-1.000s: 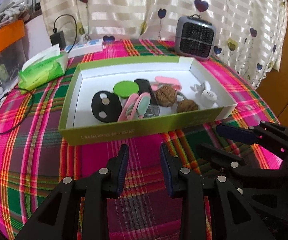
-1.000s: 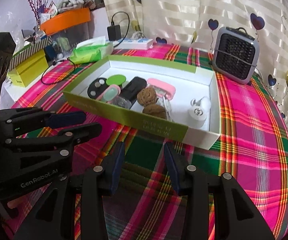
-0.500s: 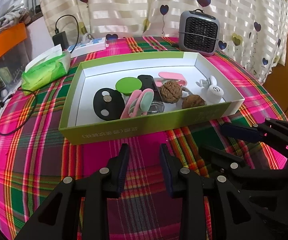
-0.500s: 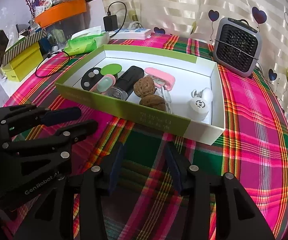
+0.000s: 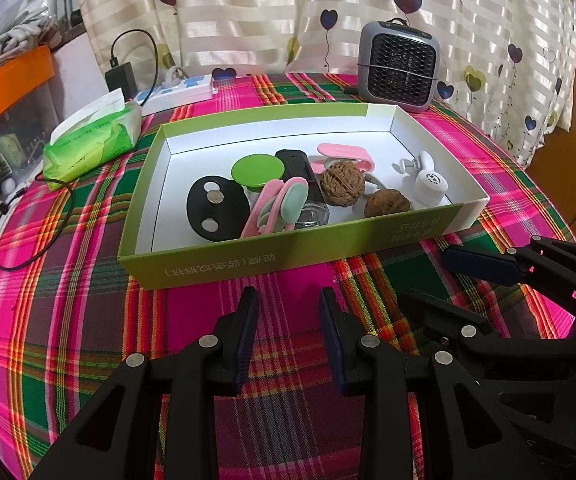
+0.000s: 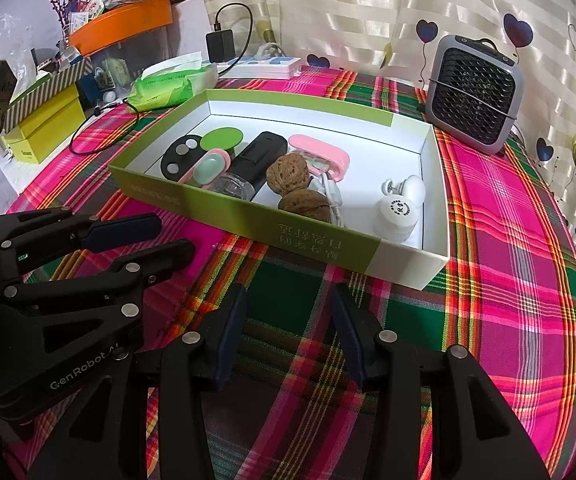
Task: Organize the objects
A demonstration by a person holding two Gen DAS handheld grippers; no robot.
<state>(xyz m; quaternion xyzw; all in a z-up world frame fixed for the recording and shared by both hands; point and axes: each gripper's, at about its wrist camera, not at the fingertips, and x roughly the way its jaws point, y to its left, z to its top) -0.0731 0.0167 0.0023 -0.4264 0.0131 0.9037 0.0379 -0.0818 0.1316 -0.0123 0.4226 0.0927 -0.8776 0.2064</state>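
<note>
Currently both claws, left claw (image 5: pixel 288 308) and right claw (image 6: pixel 288 304), are released and empty above the table (image 5: pixel 88 320), near the green box (image 5: pixel 288 256) of small items.

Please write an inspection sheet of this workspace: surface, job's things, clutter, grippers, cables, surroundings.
Surface: plaid tablecloth.
Job's things: green box holding two walnuts, black oval piece, green disc, white bottle.
Clutter: tissue pack, small fan heater.
Grippers: left gripper and right gripper open, empty, before the box.
Cables: black cable on cloth; power strip.
Surroundings: heart-print curtain.
</note>
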